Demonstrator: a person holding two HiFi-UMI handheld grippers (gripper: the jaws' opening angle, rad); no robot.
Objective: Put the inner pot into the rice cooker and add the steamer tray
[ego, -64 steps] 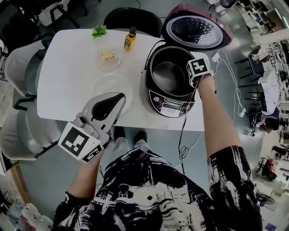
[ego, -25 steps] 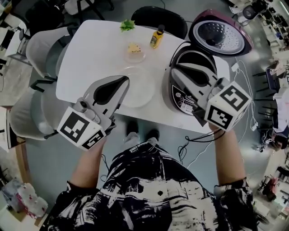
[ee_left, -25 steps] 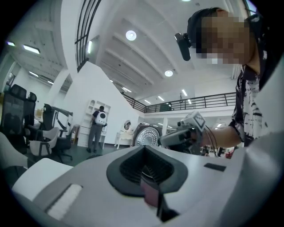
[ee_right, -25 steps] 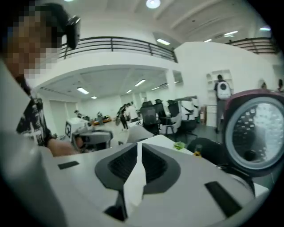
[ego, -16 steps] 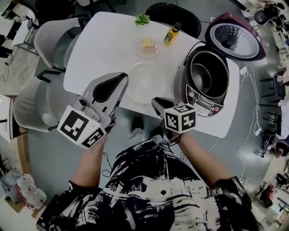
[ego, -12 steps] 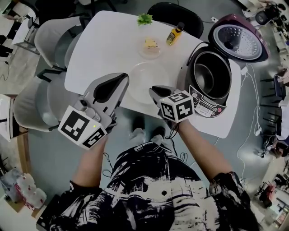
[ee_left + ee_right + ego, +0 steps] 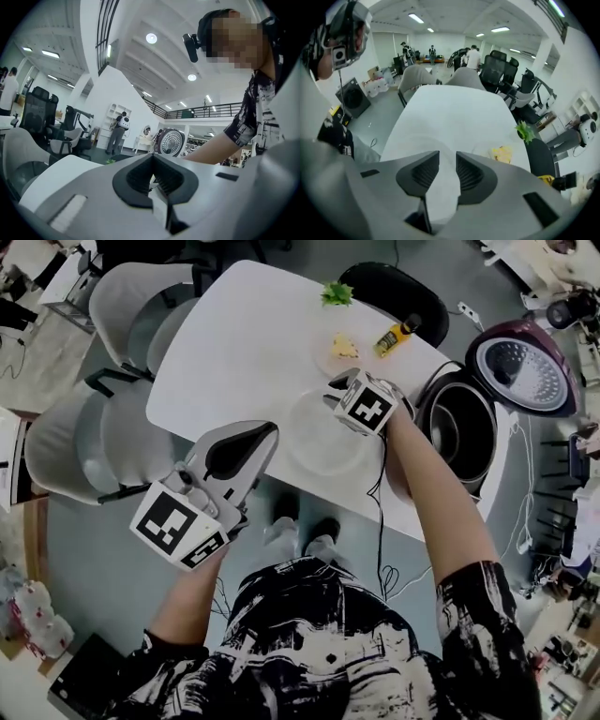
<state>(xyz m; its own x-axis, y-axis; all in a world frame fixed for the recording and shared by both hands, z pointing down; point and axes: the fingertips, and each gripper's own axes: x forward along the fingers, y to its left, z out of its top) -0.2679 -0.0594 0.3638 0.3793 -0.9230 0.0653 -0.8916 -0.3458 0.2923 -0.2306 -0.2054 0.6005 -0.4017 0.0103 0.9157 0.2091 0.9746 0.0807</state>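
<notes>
Head view: my right tool (image 7: 337, 396) has left the rice cooker (image 7: 466, 437) and dropped, tips down, over the steamer tray (image 7: 314, 442). The tray lies on the white desk (image 7: 234, 343) right beneath it. The inner pot (image 7: 457, 432) already sits in the cooker, off to that tool's outer side with the lid (image 7: 520, 362) up, so I judge picking up the tray comes next. My left tool (image 7: 265, 434) hangs at the desk's near edge, just short of the tray.

Left gripper view: its jaws are pressed together on nothing, and the lid shows far ahead of them.

Right gripper view: the jaws have just been opening and stand a little apart. Only desk and a faint tray edge show below the gap, nothing gripped. Beyond the tips lie yellow food (image 7: 501, 153) and a green sprig (image 7: 525, 131). Grey chairs (image 7: 440, 77) ring the far end, in a bright open office with people (image 7: 473, 56) at the back.
</notes>
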